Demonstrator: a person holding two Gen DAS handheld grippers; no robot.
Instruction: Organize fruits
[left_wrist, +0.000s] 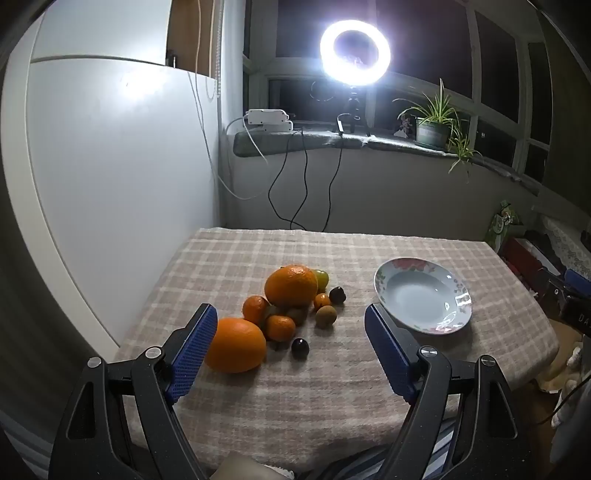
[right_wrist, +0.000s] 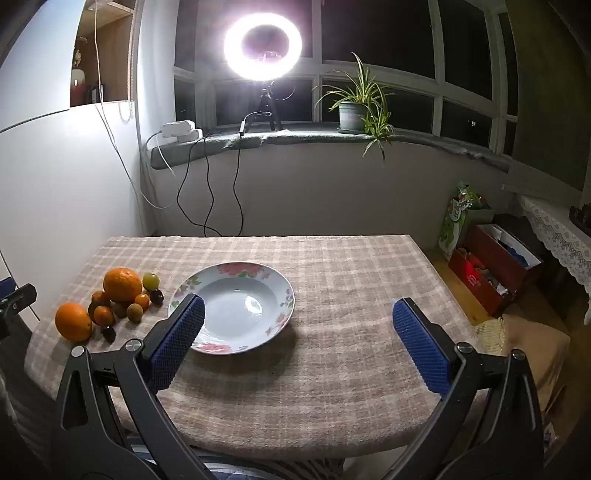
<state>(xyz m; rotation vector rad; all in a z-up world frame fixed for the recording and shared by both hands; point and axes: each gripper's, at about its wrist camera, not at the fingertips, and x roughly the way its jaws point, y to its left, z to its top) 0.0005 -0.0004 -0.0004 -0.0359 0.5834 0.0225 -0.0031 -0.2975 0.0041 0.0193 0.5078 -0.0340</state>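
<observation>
Left gripper (left_wrist: 290, 328): jaws spread wide, nothing between the pads, tilted down over the near part of the table (left_wrist: 332, 387). Fruit pile (left_wrist: 291, 310) sits on the checked cloth ahead, mostly in the gap between my fingers but farther out, no contact. Near big orange (left_wrist: 236, 345) lies just beside my left pad (left_wrist: 192, 354), partly covered by it. Second big orange (left_wrist: 291, 286) is at the back of the pile, with a greenish round fruit (left_wrist: 321, 278) behind it. Small mandarins, brownish ones and two dark round fruits (left_wrist: 300, 348) cluster around them.

Right gripper (right_wrist: 299, 330): also released, holding nothing. Plate (right_wrist: 266, 325) with floral rim is empty, sits ahead and left of centre; my left pad (right_wrist: 173, 343) overlaps its near-left rim in the view, can't tell if it touches. In the right wrist view the fruit pile (right_wrist: 118, 306) is well left of both fingers, beside the plate, apart from it.

Hard to read: the small brown fruits in the pile overlap, so count and kind unclear. Ring light (left_wrist: 354, 51) on the windowsill blows out its surroundings. Left gripper shows only as a black sliver at the left edge of the right wrist view. Near table edge is cut off behind my own frames.
</observation>
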